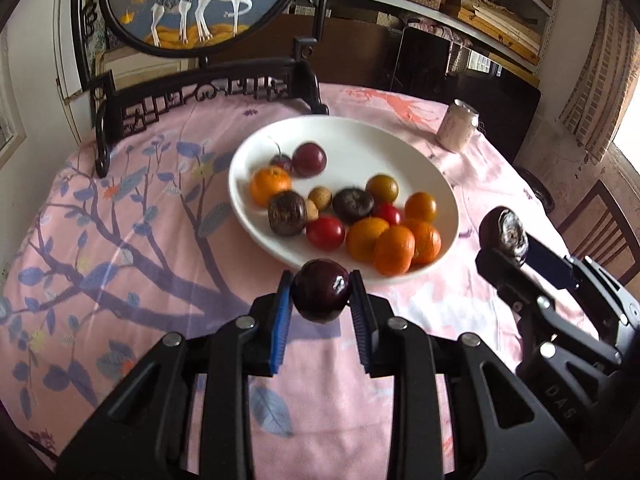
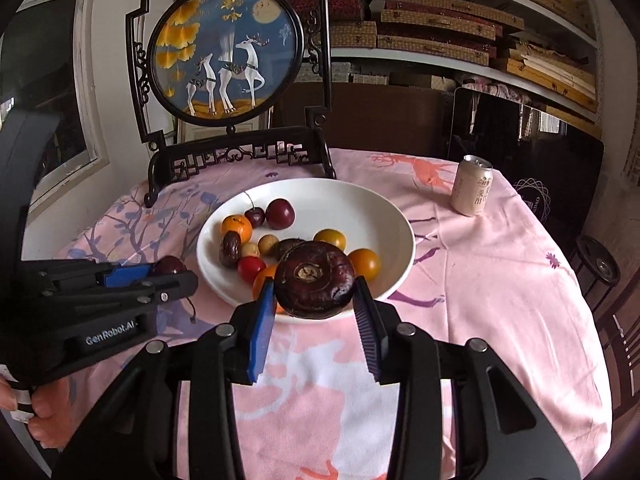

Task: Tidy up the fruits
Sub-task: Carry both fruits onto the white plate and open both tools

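I have my left gripper (image 1: 320, 296) clamped on a glossy dark-red plum (image 1: 320, 295) and my right gripper (image 2: 314, 300) on a flattened dark-brown water chestnut (image 2: 315, 278), both near the white ceramic bowl (image 1: 448, 192), awaiting placement among like fruit

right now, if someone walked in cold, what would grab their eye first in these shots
Probably the white bowl of mixed fruit at the middle of the pink tablecloth, oranges and red pieces heaped toward its near side. Next, each tool in front of it holds dark fruit: the left tool a glossy plum, the right tool a flat brown water chestnut. Behind stands a round deer screen.
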Available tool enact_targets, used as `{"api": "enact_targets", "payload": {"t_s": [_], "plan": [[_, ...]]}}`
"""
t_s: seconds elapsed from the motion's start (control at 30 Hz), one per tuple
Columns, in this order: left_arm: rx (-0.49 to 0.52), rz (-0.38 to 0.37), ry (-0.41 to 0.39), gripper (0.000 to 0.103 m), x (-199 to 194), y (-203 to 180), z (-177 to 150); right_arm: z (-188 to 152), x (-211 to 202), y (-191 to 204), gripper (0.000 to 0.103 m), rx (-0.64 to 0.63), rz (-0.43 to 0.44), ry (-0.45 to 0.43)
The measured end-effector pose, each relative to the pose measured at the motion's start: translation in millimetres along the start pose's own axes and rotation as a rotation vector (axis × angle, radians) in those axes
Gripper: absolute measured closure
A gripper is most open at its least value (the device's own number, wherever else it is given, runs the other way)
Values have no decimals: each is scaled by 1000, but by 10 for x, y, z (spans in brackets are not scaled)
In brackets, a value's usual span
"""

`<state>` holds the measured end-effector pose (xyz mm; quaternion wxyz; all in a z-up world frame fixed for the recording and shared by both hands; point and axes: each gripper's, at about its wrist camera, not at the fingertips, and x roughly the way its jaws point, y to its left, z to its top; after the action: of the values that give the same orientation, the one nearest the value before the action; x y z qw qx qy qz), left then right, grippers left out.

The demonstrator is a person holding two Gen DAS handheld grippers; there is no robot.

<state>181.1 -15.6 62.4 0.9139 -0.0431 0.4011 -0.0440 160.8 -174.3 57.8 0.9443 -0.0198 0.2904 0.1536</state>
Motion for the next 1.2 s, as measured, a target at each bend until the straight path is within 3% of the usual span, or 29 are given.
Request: {"api": "enact_targets", "payload": {"t_s": [0.1, 0.23, 0.5, 0.53, 0.57, 0.6, 0.63, 0.73, 0.93, 1.03, 1.2], "plan": [[11, 32, -51, 75, 15, -65, 304, 110, 179, 6, 64, 1, -3, 0], [-7, 72, -22, 75, 275, -82, 558, 174, 451, 32, 64, -16, -15, 17], [-13, 130, 37, 75, 813, -11, 706, 200, 841, 28, 63, -4, -2, 67], [-18, 129, 41, 74, 852, 2, 702, 197, 873, 24, 55, -6, -2, 77], [-26, 127, 39, 60, 878, 15, 702, 197, 897, 23, 43, -15, -3, 85], [-37, 126, 26, 33, 882, 33, 703, 191, 896, 23, 43, -24, -12, 81], [-41, 132, -3, 28, 862, 45, 696, 178, 890, 12, 43, -25, -13, 77], [-12, 151, -18, 24, 824, 22, 668, 152, 852, -62, 42, 6, 20, 91], [-51, 134, -29, 13, 638, 90, 458, 111, 608, -175, 42, 49, 59, 102], [-64, 115, -22, 10, 526, 103, 293, 39, 430, -262, 37, 116, 91, 103], [-45, 97, -17, 6, 313, 61, 28, -174, 192, -282, 35, 159, 79, 115]]}}
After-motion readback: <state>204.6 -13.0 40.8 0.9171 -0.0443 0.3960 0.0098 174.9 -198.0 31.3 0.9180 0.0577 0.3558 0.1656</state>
